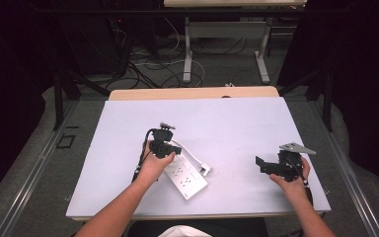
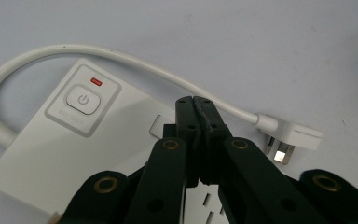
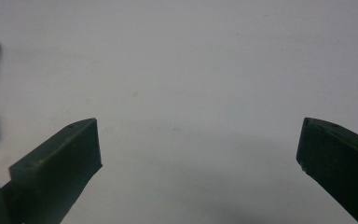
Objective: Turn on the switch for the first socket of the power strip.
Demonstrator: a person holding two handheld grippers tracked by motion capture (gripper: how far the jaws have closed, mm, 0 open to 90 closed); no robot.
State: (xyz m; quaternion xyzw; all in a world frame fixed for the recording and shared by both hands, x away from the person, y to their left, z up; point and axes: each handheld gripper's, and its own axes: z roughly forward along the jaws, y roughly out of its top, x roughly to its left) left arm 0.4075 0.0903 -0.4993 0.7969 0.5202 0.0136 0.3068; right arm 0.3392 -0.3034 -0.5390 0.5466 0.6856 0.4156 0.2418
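Black jaws of the left gripper (image 2: 194, 103) stand pressed together with nothing between them, hovering over the white power strip (image 2: 65, 154), which lies flat on the white table (image 1: 237, 123). Its power button (image 2: 83, 99) sits just left of the tips, its cable (image 2: 135, 65) loops round to the plug (image 2: 291, 135) at their right. Well apart, the right gripper (image 3: 198, 144) holds its jaws wide over bare table.

Probably lab: floor cables (image 1: 148, 69), dark curtains (image 1: 360, 59)

Black tools (image 1: 170, 148), brass-coloured rivets
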